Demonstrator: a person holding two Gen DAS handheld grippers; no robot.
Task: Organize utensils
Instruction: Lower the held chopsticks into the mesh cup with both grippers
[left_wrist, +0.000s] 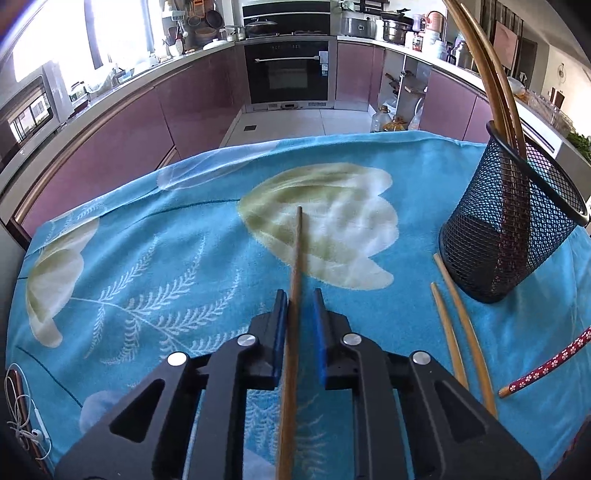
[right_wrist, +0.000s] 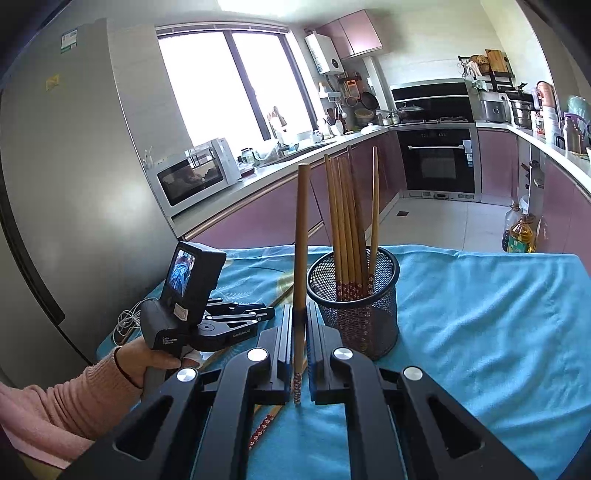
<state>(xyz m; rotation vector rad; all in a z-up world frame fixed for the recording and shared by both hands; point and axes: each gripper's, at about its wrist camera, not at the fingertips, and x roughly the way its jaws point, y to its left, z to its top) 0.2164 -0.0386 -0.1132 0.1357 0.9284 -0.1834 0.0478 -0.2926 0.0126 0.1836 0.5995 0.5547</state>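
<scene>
Chopsticks were the job: most stood upright in the black mesh holder (right_wrist: 354, 291) on the blue floral cloth (right_wrist: 480, 314) over the bench, while a few lay loose beside its base, two plain ones (left_wrist: 456, 332) and one with a red patterned end (left_wrist: 546, 365).

The right gripper (right_wrist: 300, 332) had its jaws closed on a chopstick (right_wrist: 301, 236), held nearly upright just beside the holder, patterned end down. The left gripper (left_wrist: 298, 314) pointed down at the cloth with another chopstick (left_wrist: 295, 280) running lengthwise between its jaws. They were drawn in close, but a sliver of gap showed on either side of it, so I could not tell whether the pads truly gripped it.

To do the step well, my judgement was that the right hand should lift until the patterned tip cleared the rim, centre it over the free space inside, then lower before letting go. Dropping from high up risked knocking the light holder or bouncing the chopstick out.
</scene>
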